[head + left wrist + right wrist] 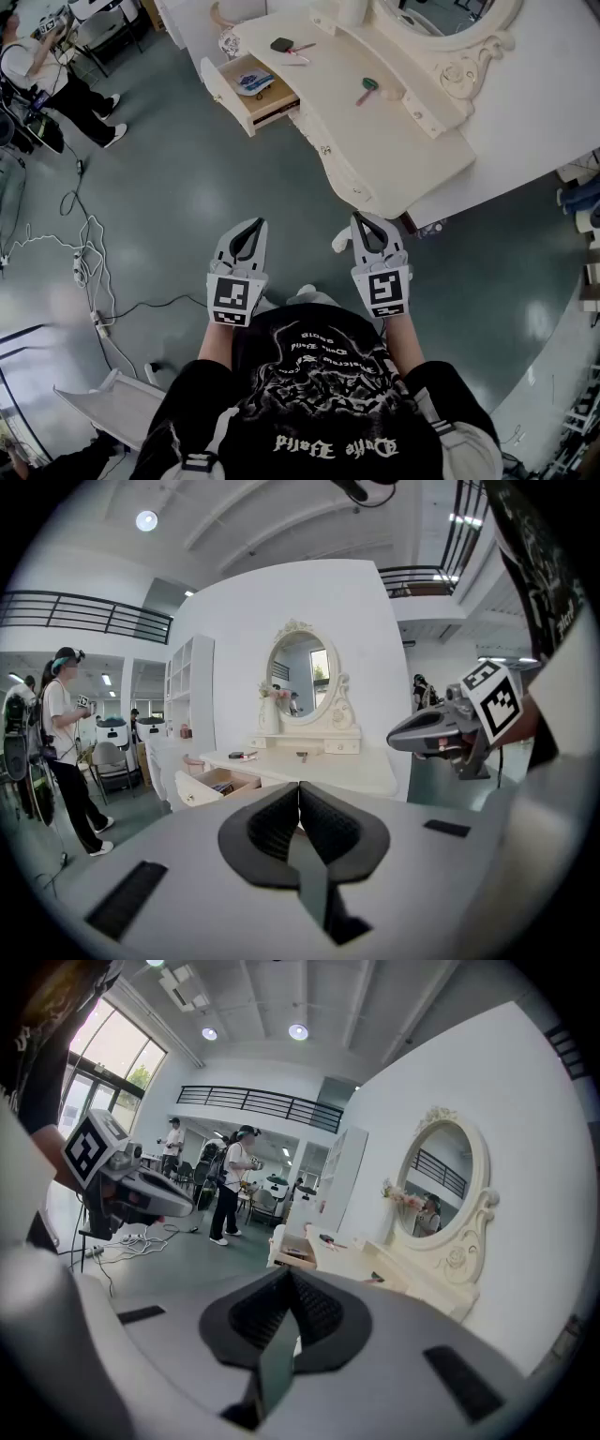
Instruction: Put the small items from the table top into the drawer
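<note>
Small items [282, 44] lie on the counter [375, 131] near the open drawer [274, 105]; left gripper [253, 228] and right gripper [365, 223], fingers pressed together and empty, must first approach and spread.

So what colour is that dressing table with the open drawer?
The dressing table is cream-white; the head view shows it best.

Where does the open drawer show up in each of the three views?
Head view: the open drawer is upper left of centre, pulled out toward the lower left.
Left gripper view: the drawer is left of centre, just beyond the left gripper.
Right gripper view: the drawer is small, near centre, just above the right gripper.
Shared landmark: the oval mirror.
</note>
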Action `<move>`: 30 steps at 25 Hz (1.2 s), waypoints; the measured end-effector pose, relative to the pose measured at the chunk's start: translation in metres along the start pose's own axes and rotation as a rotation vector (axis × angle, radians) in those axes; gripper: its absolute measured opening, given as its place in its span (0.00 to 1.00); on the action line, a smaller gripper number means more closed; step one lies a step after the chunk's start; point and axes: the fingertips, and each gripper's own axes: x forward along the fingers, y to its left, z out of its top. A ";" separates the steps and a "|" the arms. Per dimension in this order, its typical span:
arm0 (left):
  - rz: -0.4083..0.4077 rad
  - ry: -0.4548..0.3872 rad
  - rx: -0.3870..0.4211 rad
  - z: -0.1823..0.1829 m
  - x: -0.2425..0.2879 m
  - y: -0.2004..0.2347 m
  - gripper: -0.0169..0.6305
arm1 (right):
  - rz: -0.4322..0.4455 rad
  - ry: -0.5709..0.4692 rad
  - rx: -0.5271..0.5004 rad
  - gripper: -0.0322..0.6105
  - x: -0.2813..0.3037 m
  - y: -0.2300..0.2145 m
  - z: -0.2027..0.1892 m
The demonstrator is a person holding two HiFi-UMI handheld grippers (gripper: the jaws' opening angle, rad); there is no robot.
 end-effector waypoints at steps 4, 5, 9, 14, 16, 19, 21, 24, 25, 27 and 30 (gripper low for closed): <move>0.005 -0.015 0.006 0.004 0.007 0.005 0.05 | 0.002 0.001 -0.006 0.06 0.003 -0.005 -0.003; 0.008 -0.017 0.006 0.005 0.008 0.007 0.05 | 0.001 0.003 -0.008 0.06 0.003 -0.007 -0.004; 0.022 -0.020 0.008 0.007 0.012 0.011 0.05 | 0.003 0.011 -0.025 0.06 0.005 -0.009 -0.007; 0.025 -0.029 -0.007 0.012 0.020 0.007 0.05 | 0.012 0.011 -0.023 0.06 0.006 -0.011 -0.009; 0.019 -0.034 -0.003 0.015 0.024 0.003 0.05 | 0.019 0.003 -0.009 0.06 0.007 -0.013 -0.010; 0.012 -0.033 0.011 0.016 0.029 -0.001 0.05 | 0.026 -0.004 -0.004 0.06 0.009 -0.016 -0.012; 0.012 -0.030 0.008 0.016 0.030 -0.003 0.05 | 0.028 -0.002 -0.001 0.06 0.009 -0.018 -0.013; 0.012 -0.029 -0.004 0.016 0.032 -0.002 0.05 | 0.032 -0.002 0.021 0.07 0.010 -0.019 -0.014; 0.012 -0.029 -0.008 0.016 0.033 -0.001 0.05 | 0.037 0.000 0.031 0.07 0.011 -0.019 -0.014; 0.011 -0.025 -0.014 0.014 0.035 -0.001 0.05 | 0.045 0.006 0.044 0.07 0.013 -0.019 -0.016; 0.006 -0.025 -0.020 0.015 0.041 -0.002 0.05 | 0.048 0.018 0.048 0.07 0.014 -0.020 -0.020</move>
